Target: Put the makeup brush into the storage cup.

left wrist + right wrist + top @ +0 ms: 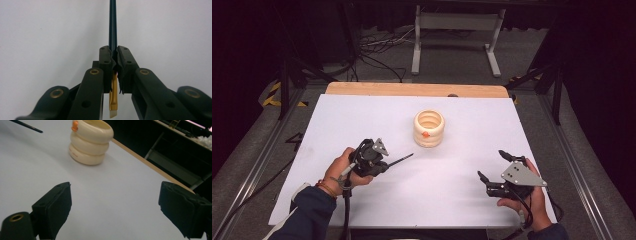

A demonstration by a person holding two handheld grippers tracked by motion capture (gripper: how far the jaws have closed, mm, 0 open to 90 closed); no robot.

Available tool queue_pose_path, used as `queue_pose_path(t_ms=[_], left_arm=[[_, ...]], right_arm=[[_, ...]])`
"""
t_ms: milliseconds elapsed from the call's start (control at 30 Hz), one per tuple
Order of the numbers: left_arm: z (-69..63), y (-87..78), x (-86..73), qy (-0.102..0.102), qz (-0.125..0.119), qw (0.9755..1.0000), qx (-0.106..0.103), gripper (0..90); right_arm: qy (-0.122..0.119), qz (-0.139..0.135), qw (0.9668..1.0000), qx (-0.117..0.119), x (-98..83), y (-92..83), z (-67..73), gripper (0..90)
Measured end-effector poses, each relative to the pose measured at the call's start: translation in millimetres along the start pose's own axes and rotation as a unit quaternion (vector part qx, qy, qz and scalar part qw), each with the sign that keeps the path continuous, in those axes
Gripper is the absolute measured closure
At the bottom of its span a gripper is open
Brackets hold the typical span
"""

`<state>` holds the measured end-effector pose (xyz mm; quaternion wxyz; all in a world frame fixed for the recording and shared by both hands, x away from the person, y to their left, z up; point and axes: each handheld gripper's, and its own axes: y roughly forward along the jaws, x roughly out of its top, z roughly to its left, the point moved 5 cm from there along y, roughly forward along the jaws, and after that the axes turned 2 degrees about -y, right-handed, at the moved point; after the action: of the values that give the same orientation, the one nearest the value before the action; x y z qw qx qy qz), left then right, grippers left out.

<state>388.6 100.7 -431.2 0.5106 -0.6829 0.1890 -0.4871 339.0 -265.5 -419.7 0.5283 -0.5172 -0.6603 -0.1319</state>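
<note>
So far the pickup looks done: the left gripper point(388, 161), at lower left of the high view, has its jaws clamped tight on a thin dark brush point(112, 27), whose shaft sticks out toward the middle of the frame. What seems left is carrying it to the cream holder point(429, 128), just above centre on the white table point(362, 115), and dropping it in. The right gripper point(494, 164), at lower right, has wide, empty jaws. The brush is slim and dark blue-black, with a gold ferrule and a pale tip point(113, 113); whether that tip is bristle is hard to tell. The holder is ribbed in three rings, with an orange knob.
</note>
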Motion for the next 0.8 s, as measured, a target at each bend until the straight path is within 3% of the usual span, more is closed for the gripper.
queue_pose_path(t_ms=[67,100,133,167,200,333,367,400,467,567,600,633,667,733,800], left_arm=[[-1.3,0.1,0.4,0.002,0.002,1.0,-0.005,82.8],[-1.5,-0.4,1.2,0.003,-0.001,1.0,-0.006,82.8],[-1.7,-0.8,1.7,0.002,-0.002,1.0,-0.009,82.8],[-2.3,-1.2,2.4,0.003,-0.001,0.9999,-0.011,82.8],[-2.4,-1.9,3.4,0.003,-0.004,0.9999,-0.011,82.8],[-2.6,-3.9,7.7,0.003,-0.01,0.9997,-0.023,82.8],[-3.0,-3.7,10.1,0.002,-0.012,0.9994,-0.032,82.9],[-3.0,-3.7,10.1,0.002,-0.012,0.9994,-0.032,82.8],[-4.3,-2.6,13.3,0.007,-0.006,0.9994,-0.033,82.9],[-7.2,-0.8,19.2,0.017,-0.002,0.9994,-0.031,82.9],[-8.3,-0.4,20.6,0.018,-0.001,0.9993,-0.033,82.9],[-10.1,0.3,23.3,0.02,0.0,0.9991,-0.037,82.9],[-10.1,0.3,23.3,0.02,0.0,0.9991,-0.037,82.9],[-12.7,1.0,28.2,0.024,0.001,0.9989,-0.039,82.8],[-14.9,1.7,33.7,0.028,0.0,0.9986,-0.045,82.9]], right_arm=[[-0.009,-0.004,1.0,0.002,5.3,1.0,2.7,11.8],[-0.034,-0.012,0.9993,0.006,18.6,4.4,10.1,11.9],[-0.034,-0.012,0.9993,0.006,18.6,4.4,10.1,11.9],[-0.063,-0.012,0.998,0.004,29.4,9.6,17.4,13.3],[-0.063,-0.012,0.998,0.004,29.4,9.6,17.4,13.3],[-0.109,-0.021,0.9938,-0.004,46.1,21.6,34.8,16.8],[-0.137,-0.026,0.9902,-0.012,53.0,27.2,45.0,18.8],[-0.137,-0.026,0.9902,-0.012,53.0,27.2,45.0,18.8],[-0.157,-0.03,0.987,-0.017,59.0,31.8,54.4,21.7],[-0.192,-0.036,0.9804,-0.027,67.3,39.0,67.9,25.0],[-0.214,-0.033,0.9758,-0.032,69.2,42.2,74.4,25.6],[-0.223,-0.035,0.9736,-0.033,70.0,43.4,77.7,26.8],[-0.223,-0.035,0.9736,-0.033,70.0,43.4,77.7,26.8],[-0.252,-0.031,0.9665,-0.04,71.9,48.3,88.2,28.5],[-0.266,-0.03,0.9627,-0.039,73.2,51.2,95.0,28.7]])
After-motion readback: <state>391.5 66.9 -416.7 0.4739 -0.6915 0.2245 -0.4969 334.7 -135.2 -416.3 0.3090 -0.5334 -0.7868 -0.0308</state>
